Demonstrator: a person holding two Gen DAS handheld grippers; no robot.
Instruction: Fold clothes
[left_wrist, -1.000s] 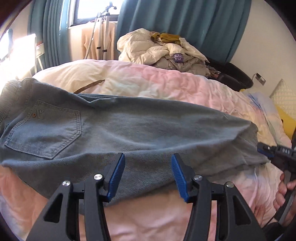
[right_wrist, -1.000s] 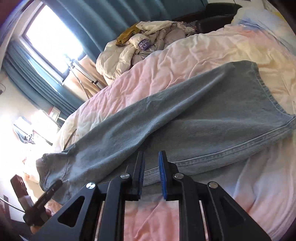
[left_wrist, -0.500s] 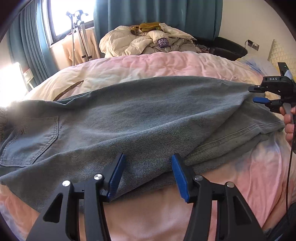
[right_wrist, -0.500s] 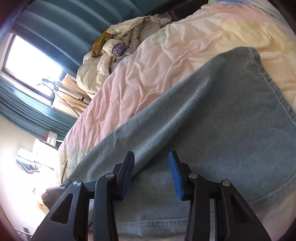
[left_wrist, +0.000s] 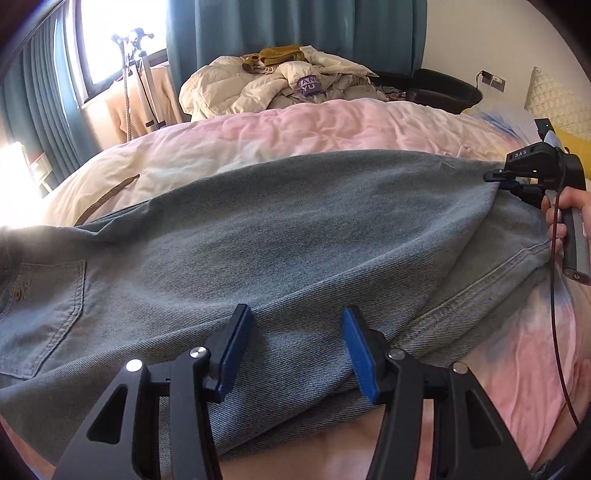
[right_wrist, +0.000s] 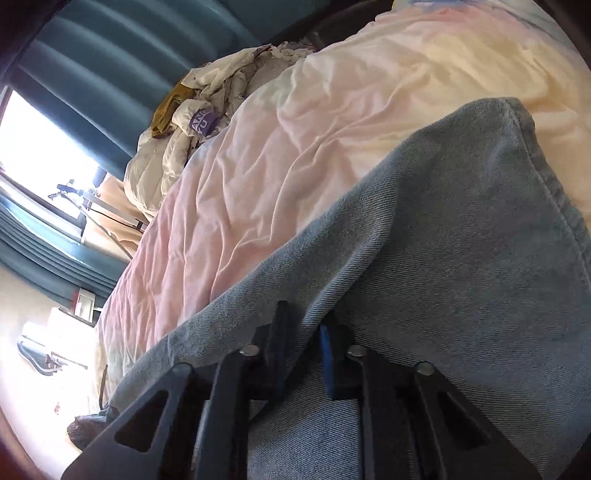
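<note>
Blue-grey jeans (left_wrist: 295, 240) lie flat across the pink bedcover (left_wrist: 295, 125), back pocket at the left, leg hems at the right. My left gripper (left_wrist: 293, 343) hovers low over the near edge of the legs. Its blue pads (left_wrist: 232, 350) stand apart and are closing, with denim below and between them but not pinched. My right gripper (right_wrist: 303, 332) is shut on a raised fold of the upper leg (right_wrist: 461, 258) near the hem. In the left wrist view the right gripper (left_wrist: 498, 177) shows at the right, with a hand on its handle.
A heap of cream bedding and clothes (left_wrist: 280, 85) lies at the bed's far side before teal curtains. A brown strap (left_wrist: 110, 195) lies on the cover beyond the waistband. Pillows (left_wrist: 561, 103) are at the far right, and a metal stand (left_wrist: 136, 74) is by the window.
The right gripper came down onto the leg near the hem, opened, then shut on a fold of denim. The left gripper sank closer to the near edge and its jaws narrowed a little.
</note>
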